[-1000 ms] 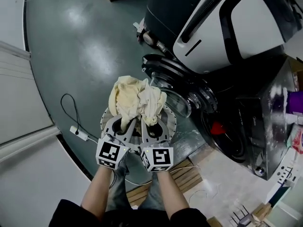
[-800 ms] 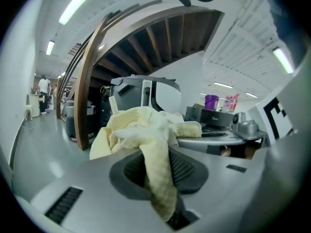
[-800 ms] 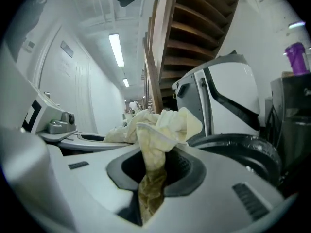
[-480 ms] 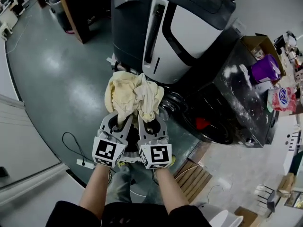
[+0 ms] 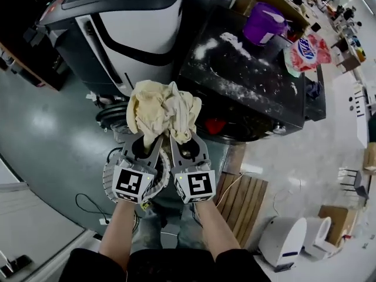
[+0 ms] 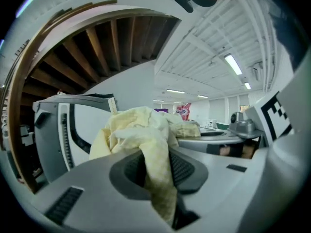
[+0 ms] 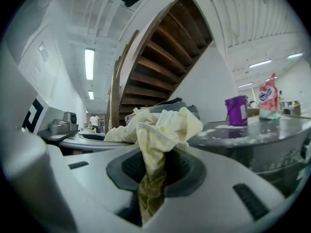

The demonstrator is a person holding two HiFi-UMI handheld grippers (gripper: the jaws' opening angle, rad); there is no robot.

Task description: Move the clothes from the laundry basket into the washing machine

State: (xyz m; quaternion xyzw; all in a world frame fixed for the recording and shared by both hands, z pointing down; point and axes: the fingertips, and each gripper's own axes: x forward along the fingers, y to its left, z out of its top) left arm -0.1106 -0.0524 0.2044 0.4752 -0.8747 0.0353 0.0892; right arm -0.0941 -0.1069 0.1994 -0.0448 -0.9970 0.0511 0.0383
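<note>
While clamping the yellow cloth bundle (image 5: 161,109) with left gripper (image 5: 146,148) and right gripper (image 5: 185,146), above the laundry basket (image 5: 109,180) and short of the black washing machine (image 5: 247,78), risks a drop: pinches only thin folds, may slip.

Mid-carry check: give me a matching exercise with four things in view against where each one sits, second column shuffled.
1. cloth bundle
2. purple tub
3. wooden pallet
4. laundry basket

a. on the floor, off to the right
b. on the floor, close in front of the person
c. clamped in both pairs of jaws
d. on the black powder-dusted top

Pairs: 1-c, 2-d, 3-a, 4-b
</note>
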